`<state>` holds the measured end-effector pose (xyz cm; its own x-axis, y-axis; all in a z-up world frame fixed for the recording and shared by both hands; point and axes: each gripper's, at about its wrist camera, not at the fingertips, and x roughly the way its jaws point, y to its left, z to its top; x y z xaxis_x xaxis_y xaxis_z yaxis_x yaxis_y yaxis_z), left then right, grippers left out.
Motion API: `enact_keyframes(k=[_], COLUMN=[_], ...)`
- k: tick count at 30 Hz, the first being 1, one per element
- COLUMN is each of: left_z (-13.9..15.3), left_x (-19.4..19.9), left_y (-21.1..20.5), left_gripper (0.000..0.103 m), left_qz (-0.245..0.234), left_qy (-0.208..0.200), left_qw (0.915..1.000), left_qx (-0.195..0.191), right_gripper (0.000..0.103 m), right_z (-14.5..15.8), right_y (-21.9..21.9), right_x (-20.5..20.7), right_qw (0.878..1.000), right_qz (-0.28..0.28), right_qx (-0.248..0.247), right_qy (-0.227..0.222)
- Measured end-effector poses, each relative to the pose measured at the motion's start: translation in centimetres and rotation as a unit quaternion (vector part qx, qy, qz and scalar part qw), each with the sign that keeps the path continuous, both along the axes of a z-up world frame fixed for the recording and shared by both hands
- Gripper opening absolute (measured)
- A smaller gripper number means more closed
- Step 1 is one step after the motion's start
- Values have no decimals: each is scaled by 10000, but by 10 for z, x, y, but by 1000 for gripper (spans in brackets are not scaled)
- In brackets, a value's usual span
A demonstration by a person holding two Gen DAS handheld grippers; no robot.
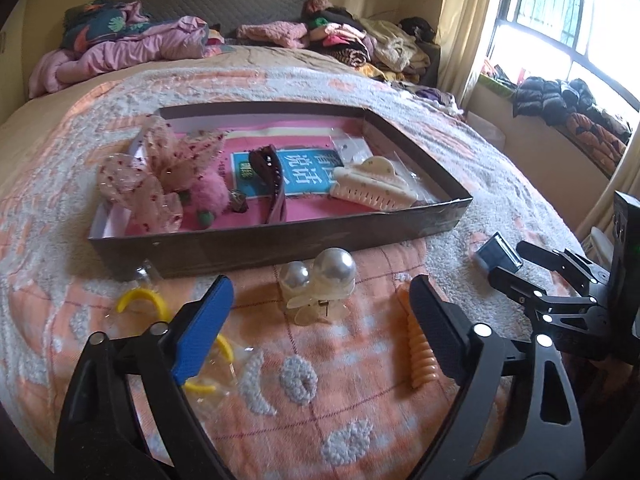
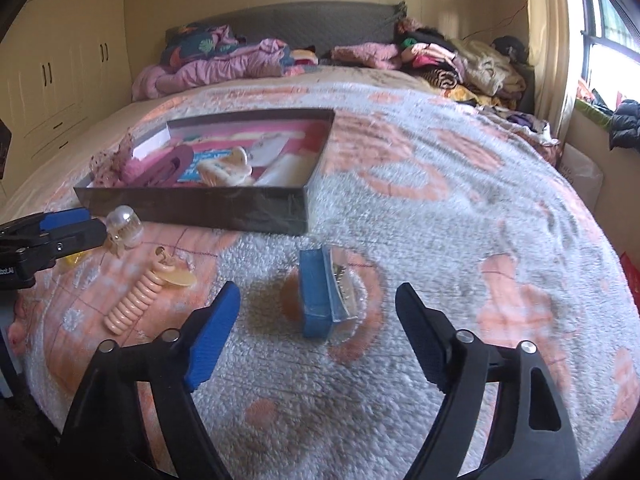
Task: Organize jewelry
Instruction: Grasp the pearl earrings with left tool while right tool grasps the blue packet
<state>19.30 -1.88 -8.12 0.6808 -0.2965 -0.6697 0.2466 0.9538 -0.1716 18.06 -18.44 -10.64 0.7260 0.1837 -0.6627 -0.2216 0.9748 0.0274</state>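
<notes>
My left gripper (image 1: 320,316) stood wide apart, holding nothing, over a translucent claw clip (image 1: 318,286) topped with two glossy pearl balls on the nubby peach blanket (image 1: 360,420). My right gripper (image 2: 318,320) gaped too, empty, above a flat blue packet (image 2: 320,300). A ribbed orange clip (image 1: 420,356) lay beside; the shallow dark box (image 1: 280,246) sat beyond.

Your surface here is a bed (image 2: 460,184) under a fuzzy white-and-peach blanket. On it, a shallow dark cardboard tray (image 1: 280,246) sits toward the middle. Just before the tray's near wall you've got a clear claw clip with two big pearls (image 1: 320,280), with a yellow plastic hoop in clear wrap (image 1: 140,300) to its left and a ribbed peach hair clip (image 1: 420,356) to its right. A small blue box (image 2: 320,300) lies further right, well apart. Crumpled pink bedding and clothes (image 1: 132,48) pile at the headboard edge.
</notes>
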Motion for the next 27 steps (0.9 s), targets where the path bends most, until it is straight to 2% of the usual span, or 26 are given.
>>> enact_keyframes(k=[3, 9, 16, 18, 20, 27], left_z=[-5, -14, -17, -17, -17, -13], left_x=[7, 16, 23, 23, 23, 18], left_y=[-4, -6, -7, -7, -7, -4], left_gripper=[69, 62, 51, 42, 37, 37], left_qz=[-31, 5, 48, 52, 56, 30], left_qy=[103, 253, 306, 305, 305, 243], left_qw=[9999, 9997, 9995, 9995, 9995, 9997], left_qx=[48, 58, 62, 57, 71, -42], right_gripper=[69, 59, 32, 24, 24, 24], right_z=[-4, -8, -11, -11, -10, -4], right_y=[3, 6, 6, 5, 4, 16], right_x=[7, 16, 18, 16, 15, -1], right_qw=[9999, 9997, 9996, 9997, 9996, 9990], right_qz=[58, 88, 120, 130, 167, 434], right_qx=[19, 50, 33, 52, 94, 34], right_qy=[101, 211, 235, 219, 228, 99])
